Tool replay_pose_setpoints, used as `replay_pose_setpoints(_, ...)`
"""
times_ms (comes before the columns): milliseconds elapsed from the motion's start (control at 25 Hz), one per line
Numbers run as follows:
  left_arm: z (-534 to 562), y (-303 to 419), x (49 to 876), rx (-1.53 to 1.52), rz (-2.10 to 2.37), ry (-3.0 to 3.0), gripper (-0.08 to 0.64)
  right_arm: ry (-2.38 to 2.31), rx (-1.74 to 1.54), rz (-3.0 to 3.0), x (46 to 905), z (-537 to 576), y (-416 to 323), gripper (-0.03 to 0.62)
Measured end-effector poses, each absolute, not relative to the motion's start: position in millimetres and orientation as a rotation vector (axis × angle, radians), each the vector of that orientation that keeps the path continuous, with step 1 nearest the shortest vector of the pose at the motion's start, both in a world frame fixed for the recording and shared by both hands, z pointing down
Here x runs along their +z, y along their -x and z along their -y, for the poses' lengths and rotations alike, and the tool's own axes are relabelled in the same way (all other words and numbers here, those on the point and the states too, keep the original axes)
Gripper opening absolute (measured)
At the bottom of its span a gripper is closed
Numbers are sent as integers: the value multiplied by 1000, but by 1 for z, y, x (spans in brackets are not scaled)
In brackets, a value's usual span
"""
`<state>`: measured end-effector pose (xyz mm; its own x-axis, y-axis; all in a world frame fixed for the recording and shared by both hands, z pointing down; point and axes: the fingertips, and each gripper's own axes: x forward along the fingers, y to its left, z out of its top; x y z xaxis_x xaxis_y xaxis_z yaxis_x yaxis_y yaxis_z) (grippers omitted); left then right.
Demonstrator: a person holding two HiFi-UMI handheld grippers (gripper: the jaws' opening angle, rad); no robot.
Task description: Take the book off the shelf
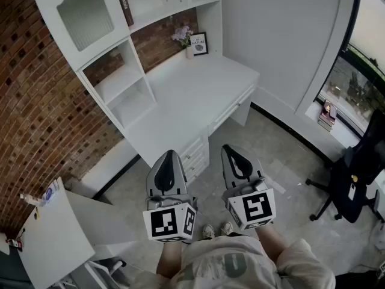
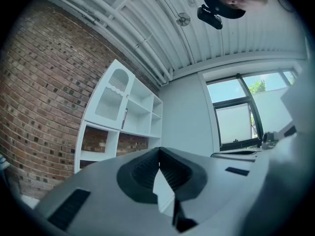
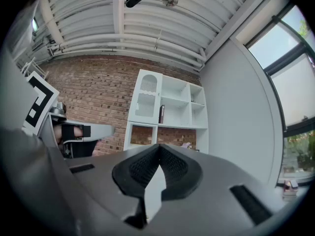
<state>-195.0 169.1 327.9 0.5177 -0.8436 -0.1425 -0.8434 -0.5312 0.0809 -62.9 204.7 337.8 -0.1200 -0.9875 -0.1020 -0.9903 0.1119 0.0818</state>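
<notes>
My left tongs (image 1: 168,155) pinched together, empty. My right tongs (image 1: 231,150) likewise closed, nothing held. Book (image 1: 124,5) upright on shelf (image 1: 157,14), well apart from both, above counter (image 1: 192,95).

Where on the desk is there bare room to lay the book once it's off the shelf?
Nearly the whole desk top is bare, from the drawers at the front back to the brick wall. The low cubbies on its left look bare too. Only the back corner is taken, by flowers and a small framed picture.
</notes>
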Motion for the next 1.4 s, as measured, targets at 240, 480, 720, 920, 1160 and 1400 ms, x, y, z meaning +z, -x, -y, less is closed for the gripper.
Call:
replay_pose_setpoints(240,-170,200,328,-262,1493,-2741,12,2089,224,-2336,337,-207,74,14)
replay_pose_setpoints(480,-163,215,327,-288,1467,-2739,12,2125,247,-2304,335,-204,85,15)
replay_pose_setpoints(720,-149,237,338,-303,1466,-2681,12,2152,225,-2310,345,-205,95,15)
replay_pose_setpoints(920,-128,236,348,-270,1466,-2660,12,2208,165,-2255,353,-190,72,15)
replay_pose_setpoints(1160,-85,208,364,-252,1487,-2683,12,2139,177,-2263,366,-147,50,15)
replay_pose_setpoints(1400,-26,179,362,-189,1575,-2712,12,2024,173,-2304,378,-59,32,15)
